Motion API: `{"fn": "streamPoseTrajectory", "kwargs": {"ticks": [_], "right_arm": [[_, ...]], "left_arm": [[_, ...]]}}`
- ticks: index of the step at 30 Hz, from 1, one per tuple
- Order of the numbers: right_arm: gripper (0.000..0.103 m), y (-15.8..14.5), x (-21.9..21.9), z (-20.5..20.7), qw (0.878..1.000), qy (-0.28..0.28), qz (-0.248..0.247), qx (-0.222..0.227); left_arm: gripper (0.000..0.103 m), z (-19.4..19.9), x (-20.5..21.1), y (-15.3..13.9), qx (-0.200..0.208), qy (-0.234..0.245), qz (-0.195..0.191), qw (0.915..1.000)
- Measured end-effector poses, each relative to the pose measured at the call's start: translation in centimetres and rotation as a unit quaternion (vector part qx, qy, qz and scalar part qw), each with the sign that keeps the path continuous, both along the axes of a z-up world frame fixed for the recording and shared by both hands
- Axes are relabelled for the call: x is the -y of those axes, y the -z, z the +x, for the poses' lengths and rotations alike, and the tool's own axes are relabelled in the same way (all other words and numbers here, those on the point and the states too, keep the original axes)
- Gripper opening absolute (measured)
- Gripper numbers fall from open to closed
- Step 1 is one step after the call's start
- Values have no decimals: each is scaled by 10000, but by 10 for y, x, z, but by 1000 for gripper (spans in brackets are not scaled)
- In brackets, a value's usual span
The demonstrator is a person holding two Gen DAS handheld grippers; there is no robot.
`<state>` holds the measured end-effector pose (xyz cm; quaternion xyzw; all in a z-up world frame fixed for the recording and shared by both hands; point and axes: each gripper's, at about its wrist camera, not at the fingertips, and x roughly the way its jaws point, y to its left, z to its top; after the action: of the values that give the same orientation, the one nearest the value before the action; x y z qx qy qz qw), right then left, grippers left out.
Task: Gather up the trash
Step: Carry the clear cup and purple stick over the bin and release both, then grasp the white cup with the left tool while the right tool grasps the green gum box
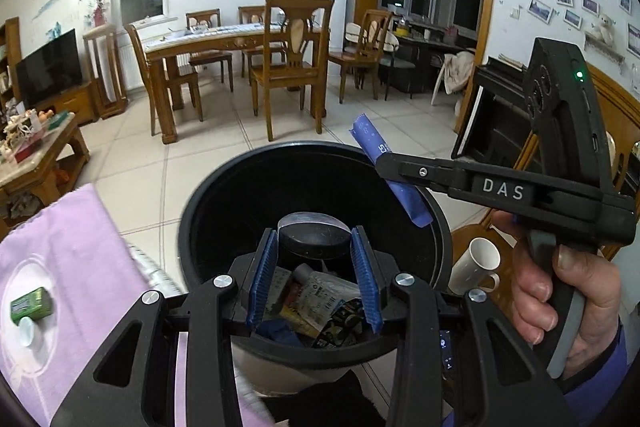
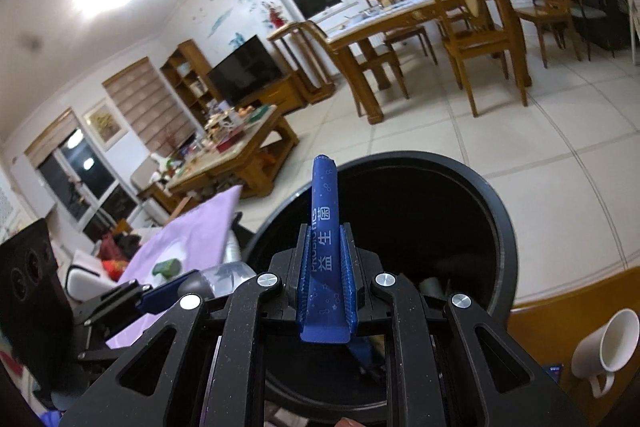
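A black round trash bin (image 1: 224, 195) holds several wrappers (image 1: 320, 299). My left gripper (image 1: 314, 247) is shut on a clear bottle with a black cap (image 1: 312, 237), held over the bin. My right gripper (image 2: 326, 259) is shut on a blue sachet stick (image 2: 325, 211) and holds it above the bin's rim (image 2: 496, 211). From the left wrist view the right gripper (image 1: 384, 163) comes in from the right with the blue sachet (image 1: 376, 147) over the bin's far right edge.
A purple cloth (image 1: 60, 251) lies to the left with a small green bottle (image 1: 32, 305) on it. A white mug (image 1: 478, 265) lies on a wooden surface at the right. A dining table with chairs (image 1: 280, 67) stands behind, and a cluttered coffee table (image 1: 32, 155) at the left.
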<state>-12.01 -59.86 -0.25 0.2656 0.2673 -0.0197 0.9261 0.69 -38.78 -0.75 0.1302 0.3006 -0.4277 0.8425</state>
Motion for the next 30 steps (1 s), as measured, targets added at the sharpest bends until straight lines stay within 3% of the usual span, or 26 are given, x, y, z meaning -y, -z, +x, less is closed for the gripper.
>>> {"fn": "streamPoseTrajectory", "kwargs": {"ticks": [13,15,17,26,30], "right_arm": [[20,25,3,21,9991,151,333,-195],[41,27,0,19,9990,176,373,-191],[48,26,-2,19,9989,211,376,-169],[48,14,-36,35,9997,-18,189,-178],[48,9,-63,51,9994,-264,71,-210]], "left_arm": [[39,3,27,24,-182,82,390,9990],[40,3,28,22,-181,54,421,9989],[41,4,27,20,-207,42,423,9989],[72,1,1,8,4,-144,410,9991],[73,15,-36,5,-3,-505,442,9977]]}}
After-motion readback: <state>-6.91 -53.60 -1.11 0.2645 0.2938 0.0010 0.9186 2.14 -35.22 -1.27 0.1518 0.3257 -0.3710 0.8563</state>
